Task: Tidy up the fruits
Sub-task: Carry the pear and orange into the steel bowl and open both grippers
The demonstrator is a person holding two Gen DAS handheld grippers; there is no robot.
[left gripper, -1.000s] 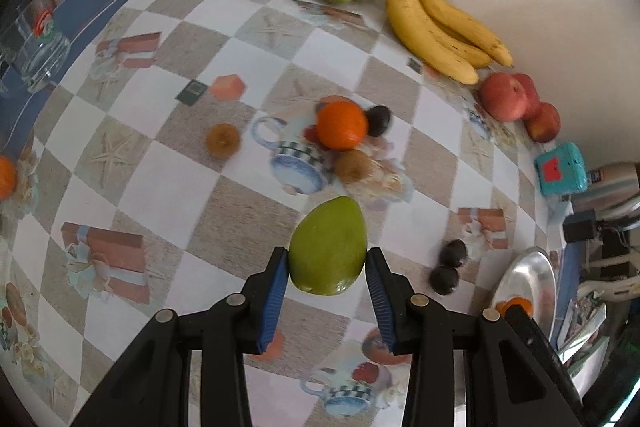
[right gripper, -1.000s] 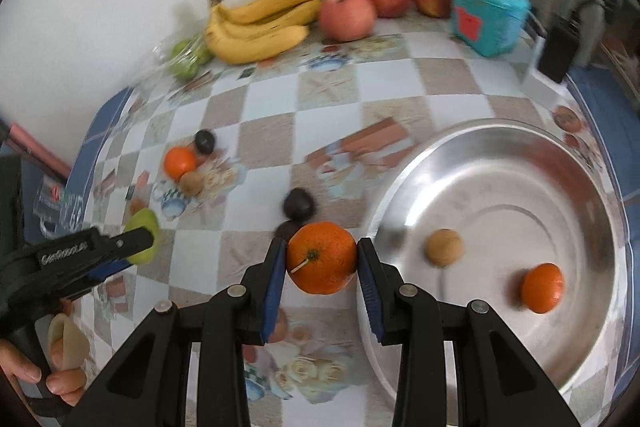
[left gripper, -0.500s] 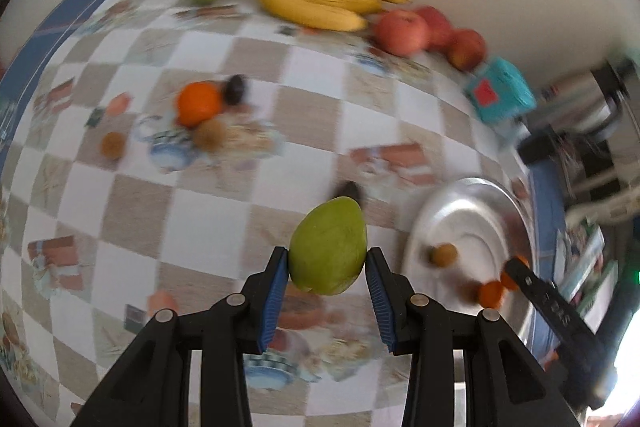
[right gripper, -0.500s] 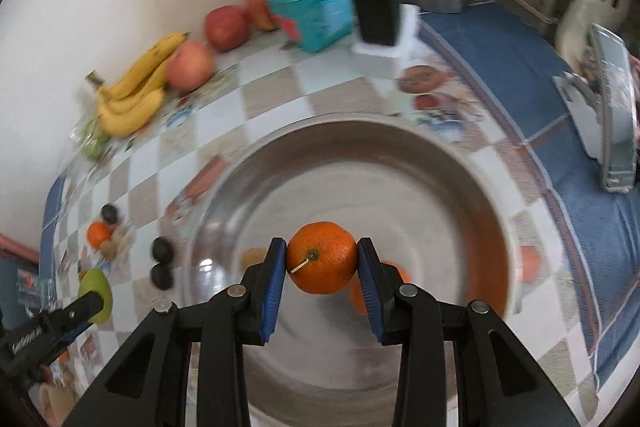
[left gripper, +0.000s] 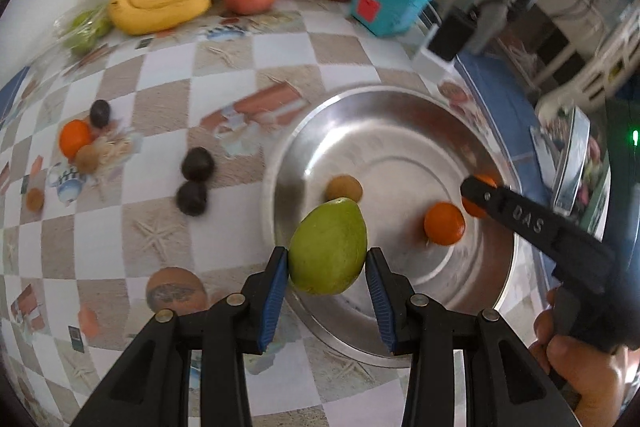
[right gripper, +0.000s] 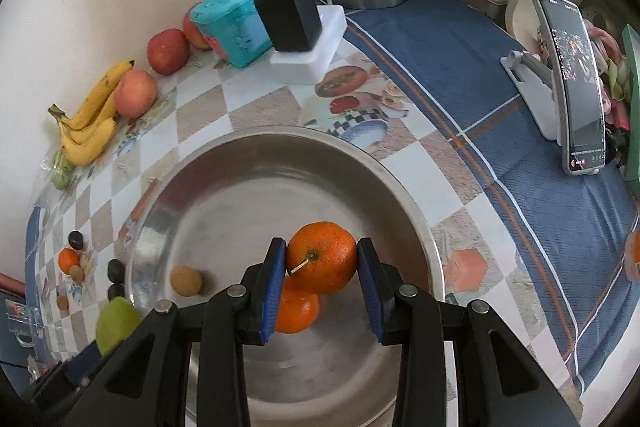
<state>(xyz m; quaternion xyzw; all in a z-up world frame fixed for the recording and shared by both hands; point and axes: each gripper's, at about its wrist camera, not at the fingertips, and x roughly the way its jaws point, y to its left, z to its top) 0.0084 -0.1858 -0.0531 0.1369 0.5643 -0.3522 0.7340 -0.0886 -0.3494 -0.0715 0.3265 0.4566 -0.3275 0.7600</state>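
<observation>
The left gripper is clasping a green pear-shaped fruit over the round steel bowl's rim. The right gripper is gripping a stemmed orange tangerine above it.

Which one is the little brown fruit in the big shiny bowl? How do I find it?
Look for the big silver bowl on the checked tablecloth. On its floor lie two loose fruits: an orange and, left of it, the little brown fruit. It is the only dull tan one in the bowl, smaller than the bright orange, and no gripper holds it.
</observation>
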